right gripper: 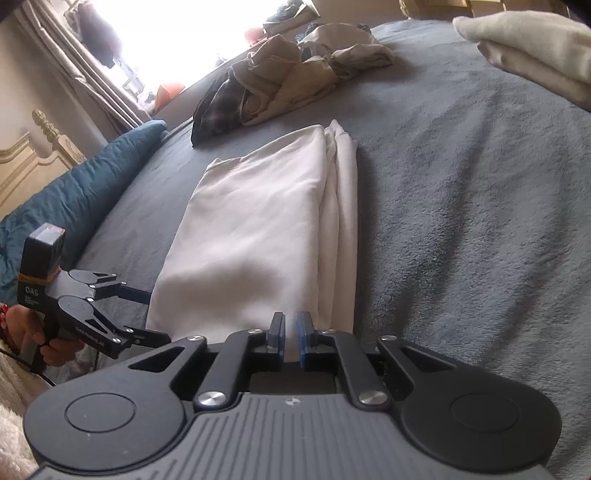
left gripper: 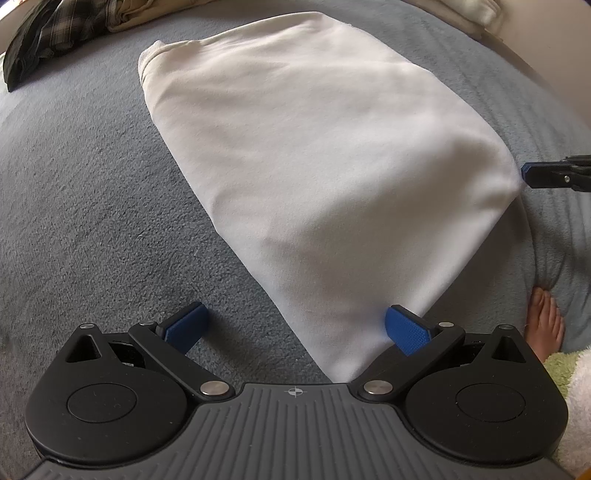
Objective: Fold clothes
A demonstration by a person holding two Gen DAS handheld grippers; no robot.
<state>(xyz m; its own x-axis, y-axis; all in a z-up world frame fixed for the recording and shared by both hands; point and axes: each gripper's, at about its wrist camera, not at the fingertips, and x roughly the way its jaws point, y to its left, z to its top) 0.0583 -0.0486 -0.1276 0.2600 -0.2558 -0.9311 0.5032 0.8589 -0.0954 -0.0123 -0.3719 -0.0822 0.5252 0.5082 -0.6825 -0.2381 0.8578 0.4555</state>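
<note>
Left wrist view: we list one white garment [left gripper: 314,155], folded into a long strip on the grey blanket of the bed [left gripper: 85,184]. Its long axis runs from the near edge of the bed, at our left hand-held gripper [left gripper: 295,328], away toward the pile of unfolded clothes [left gripper: 44,33] at the far left corner. The left hand-held gripper is spread wide and grasps nothing; the near end of the strip lies between its fingers, the right pad [left gripper: 406,328] just at the cloth, whether touching we cannot tell. The right hand-held gripper [left gripper: 532,177] shows only as a tip beside the strip's right corner

Right wrist view: the same strip runs straight ahead of the right hand-held gripper [right gripper: 290,332], layered edges on its right side. The jaws stand narrow with the near hem between them; we cannot tell whether the pads press it. The left hand-held gripper [right gripper: 155,314] sits at the near left corner. We judge both equally near, so the next fold would carry the near end along the long axis
</note>
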